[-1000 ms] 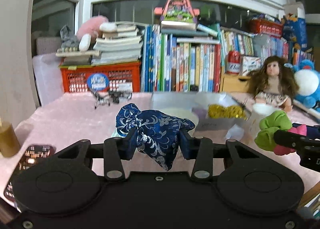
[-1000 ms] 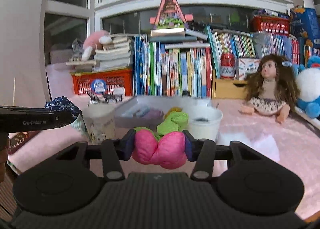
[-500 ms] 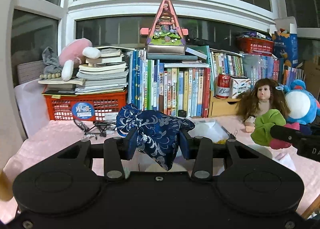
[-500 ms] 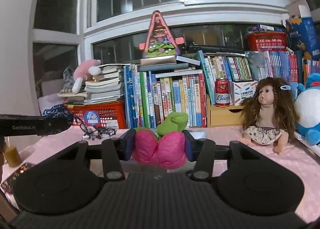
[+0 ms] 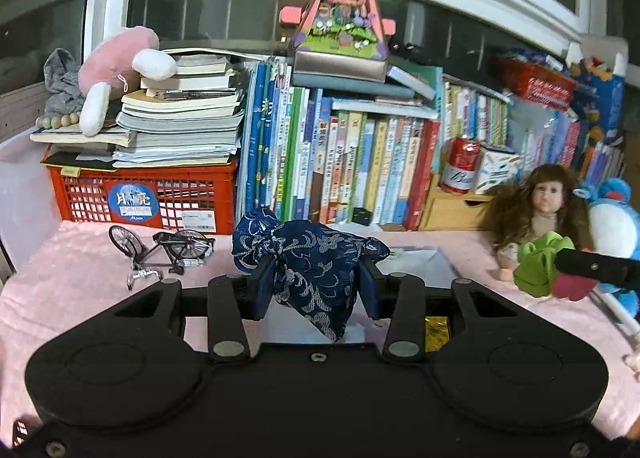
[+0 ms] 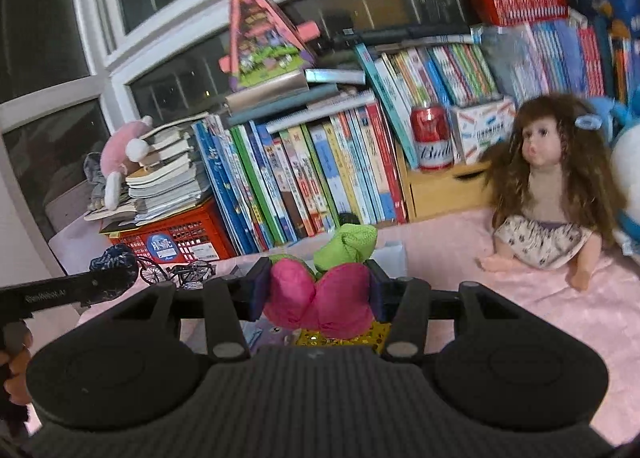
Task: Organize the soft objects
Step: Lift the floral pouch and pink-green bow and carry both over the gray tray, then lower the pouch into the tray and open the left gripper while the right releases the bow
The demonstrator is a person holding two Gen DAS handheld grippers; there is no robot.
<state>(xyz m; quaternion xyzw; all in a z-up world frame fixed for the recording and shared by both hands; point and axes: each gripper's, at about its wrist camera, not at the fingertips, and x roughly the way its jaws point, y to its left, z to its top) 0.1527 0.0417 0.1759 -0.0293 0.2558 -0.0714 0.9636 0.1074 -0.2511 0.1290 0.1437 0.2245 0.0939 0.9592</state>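
Observation:
My left gripper (image 5: pixel 316 284) is shut on a dark blue brocade pouch (image 5: pixel 308 258) with a silver flower pattern, held up above the pink tablecloth. My right gripper (image 6: pixel 318 292) is shut on a pink and green plush toy (image 6: pixel 320 298), its green part (image 6: pixel 348 244) sticking up past the pads. In the left wrist view the right gripper's finger (image 5: pixel 596 268) and that plush toy (image 5: pixel 540 270) show at the right edge. The left gripper's finger (image 6: pixel 68 290) and the blue pouch (image 6: pixel 114 258) show at the left of the right wrist view.
A clear compartment box (image 5: pixel 420 258) lies on the table under both grippers. Behind stand a row of books (image 5: pixel 340 165), a red crate (image 5: pixel 144 193) with stacked books, a toy bicycle (image 5: pixel 160 250), a doll (image 6: pixel 548 185), a red can (image 6: pixel 432 137) and a blue plush (image 5: pixel 616 225).
Both grippers rose and went forward toward the books, each keeping its grip. The cups and box dropped out of sight below. The right wrist view has rolled.

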